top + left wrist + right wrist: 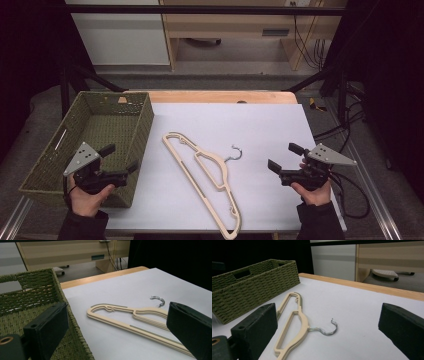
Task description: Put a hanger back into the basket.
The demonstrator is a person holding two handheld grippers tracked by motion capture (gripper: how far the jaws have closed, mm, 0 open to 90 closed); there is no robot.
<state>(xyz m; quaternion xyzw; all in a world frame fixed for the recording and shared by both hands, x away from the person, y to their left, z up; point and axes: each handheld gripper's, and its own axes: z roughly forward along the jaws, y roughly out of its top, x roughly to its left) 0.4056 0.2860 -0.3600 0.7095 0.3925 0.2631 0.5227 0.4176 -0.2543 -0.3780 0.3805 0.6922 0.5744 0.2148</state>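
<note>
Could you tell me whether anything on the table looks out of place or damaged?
Nothing stands out. The hanger lies flat and whole on the white table, slanted beside the basket, which sits upright. Both the left gripper and right gripper are open, apart from it.

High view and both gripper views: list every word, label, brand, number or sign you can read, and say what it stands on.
None: no readable text stands on anything here.
The hanger, the basket and the white table sheet bear no print.
The grey plate on the far cabinet may be a label or a handle; too small and blurred to read.
</note>
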